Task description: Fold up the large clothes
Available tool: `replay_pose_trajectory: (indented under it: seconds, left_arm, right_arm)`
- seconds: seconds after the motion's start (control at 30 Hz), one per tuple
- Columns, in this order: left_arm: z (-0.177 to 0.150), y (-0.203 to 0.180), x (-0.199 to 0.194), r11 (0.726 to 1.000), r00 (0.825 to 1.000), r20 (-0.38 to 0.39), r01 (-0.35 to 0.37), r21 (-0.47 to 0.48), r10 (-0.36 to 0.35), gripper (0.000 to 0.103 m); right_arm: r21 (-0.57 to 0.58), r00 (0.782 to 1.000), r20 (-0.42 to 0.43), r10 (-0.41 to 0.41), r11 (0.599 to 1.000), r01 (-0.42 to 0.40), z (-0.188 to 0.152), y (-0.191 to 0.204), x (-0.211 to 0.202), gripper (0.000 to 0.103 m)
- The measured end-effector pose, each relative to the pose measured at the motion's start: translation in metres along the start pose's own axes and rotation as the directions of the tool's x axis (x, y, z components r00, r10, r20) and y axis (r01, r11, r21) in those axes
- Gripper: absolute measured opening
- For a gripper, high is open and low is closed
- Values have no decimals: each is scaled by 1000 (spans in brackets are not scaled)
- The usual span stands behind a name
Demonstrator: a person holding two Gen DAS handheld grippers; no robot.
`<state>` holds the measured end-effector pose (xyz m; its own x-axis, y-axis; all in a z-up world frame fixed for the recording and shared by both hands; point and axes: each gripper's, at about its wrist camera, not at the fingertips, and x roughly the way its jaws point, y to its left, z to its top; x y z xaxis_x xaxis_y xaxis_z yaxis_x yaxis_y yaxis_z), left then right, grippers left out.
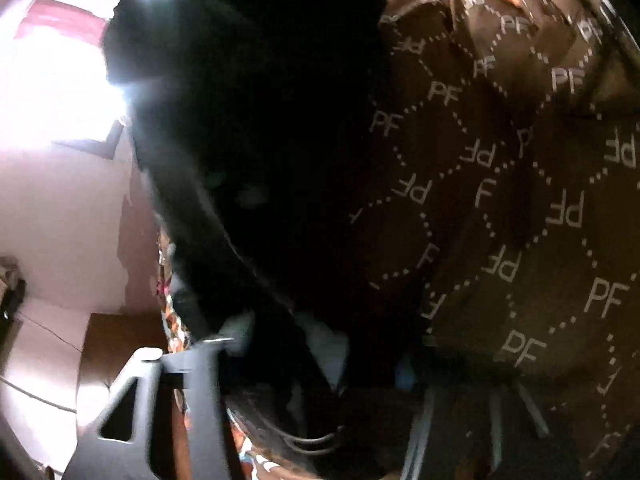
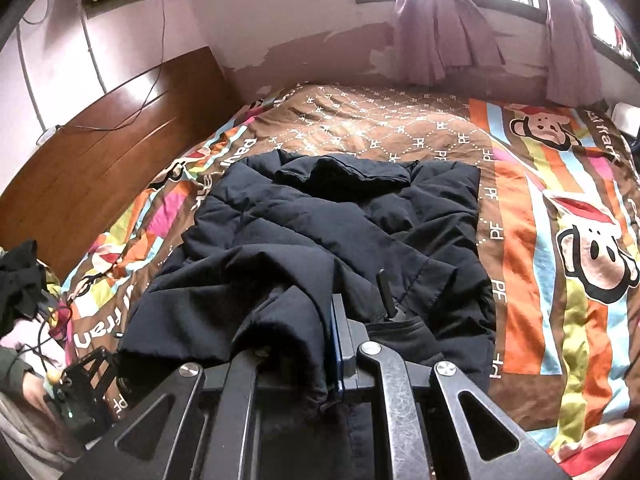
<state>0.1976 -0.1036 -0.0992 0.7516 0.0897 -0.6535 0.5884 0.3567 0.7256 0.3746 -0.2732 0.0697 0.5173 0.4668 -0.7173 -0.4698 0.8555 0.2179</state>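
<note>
Right wrist view: a bulky, soft black puffer jacket (image 2: pixel 320 232) is spread on the bed (image 2: pixel 560 280); its hem is pinched in the right gripper (image 2: pixel 360 312). Left gripper (image 1: pixel 280 360) state cannot be told.

Puffer jacket (image 2: pixel 320 232): very dark navy, near black, plain, quilted in stitched panels; reads as flat black (image 1: pixel 248 120) in the left wrist view.
Bedspread (image 2: pixel 560 280): brown ground; centre panel with white "PF" letters inside dotted white diamonds (image 1: pixel 500 200); borders striped orange, sky blue, lime, pink and white, with black-outlined cartoon monkey faces wearing red hats.
Headboard (image 2: pixel 100 152): glossy reddish-brown wood.
Curtains (image 2: pixel 448 40): dusty mauve.
Wall (image 2: pixel 280 12): pale pink, with brownish peeled patches.
Right gripper (image 2: pixel 360 312): black, with a blue strip on one finger.
</note>
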Motion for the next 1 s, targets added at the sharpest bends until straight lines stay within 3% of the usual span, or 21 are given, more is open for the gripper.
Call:
replay_pose_trajectory:
  seconds: [0.03,0.07,0.2,0.4,0.5,0.6,0.67,0.77,0.87,1.0]
  left_arm:
    - [-1,10,-1,1000,1000,3,3,-21,-3,19]
    - [0,17,-1,999,1000,3,8,-47,-8,14]
    - [-4,63,-5,978,1000,14,-9,-208,12,11]
    - [-8,130,-19,896,996,55,-44,-441,76,10]
    - [-7,153,-22,858,995,60,-42,-512,84,9]
    - [-7,172,-24,809,997,66,1,-588,46,9]
    - [-9,176,-30,797,997,69,22,-603,24,8]
    - [-9,174,-46,814,997,80,36,-580,13,8]
    - [-3,173,-77,837,993,99,0,-547,64,7]
    - [-6,184,-114,786,991,120,30,-618,56,7]
  right_arm:
    - [-5,1000,1,-1,1000,1,-2,1,-1,11]
    - [-25,1000,4,-10,1000,10,-4,4,-2,11]
    - [-95,998,31,-62,993,64,-18,12,-9,11]
    - [-100,994,65,-89,990,95,-36,3,-20,11]
    - [-168,991,73,-111,978,122,-44,10,-21,12]
    - [-279,987,75,-139,948,155,-55,23,-18,14]
    - [-349,982,88,-170,918,190,-62,32,-19,12]
    - [-440,974,111,-197,869,226,-67,43,-28,8]
    - [-442,975,120,-184,870,219,-61,47,-47,7]
    - [-456,961,216,-173,852,256,-56,62,-86,6]
